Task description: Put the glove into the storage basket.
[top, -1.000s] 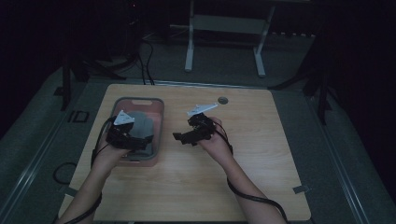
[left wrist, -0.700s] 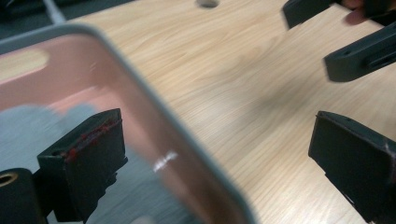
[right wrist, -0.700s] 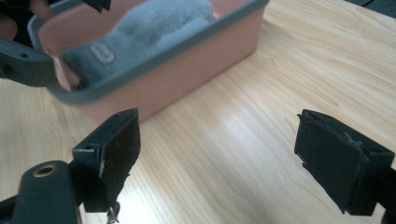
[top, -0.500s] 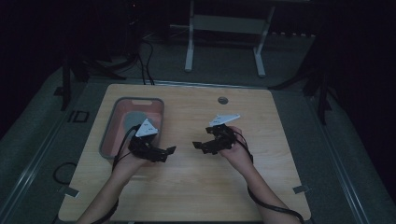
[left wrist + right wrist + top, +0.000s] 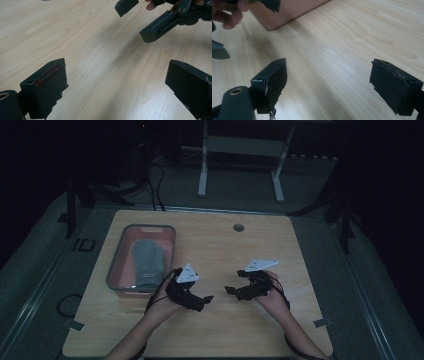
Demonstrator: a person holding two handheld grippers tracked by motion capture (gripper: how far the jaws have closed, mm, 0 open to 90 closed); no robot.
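Observation:
A grey oven mitt (image 5: 146,259) lies flat in a grey-rimmed tray (image 5: 116,266) at the table's left. My left gripper (image 5: 205,300) hovers over bare wood to the right of the tray, its jaws pointing right and open with nothing between them (image 5: 117,85). My right gripper (image 5: 231,291) faces it from the right, a short gap away, jaws also open and empty (image 5: 332,82). In the left gripper view the right gripper (image 5: 160,27) shows at the top right. The left hand (image 5: 227,12) shows at the top left of the right gripper view.
The wooden table (image 5: 300,250) has a small round cable hole (image 5: 238,227) near its far edge. A white desk frame (image 5: 240,145) stands on the floor beyond the table. Cables (image 5: 67,305) lie on the floor at left.
My left gripper has left the tray and come down to the near middle of the table. The right gripper has drawn back toward the person. The mitt stays in the tray.

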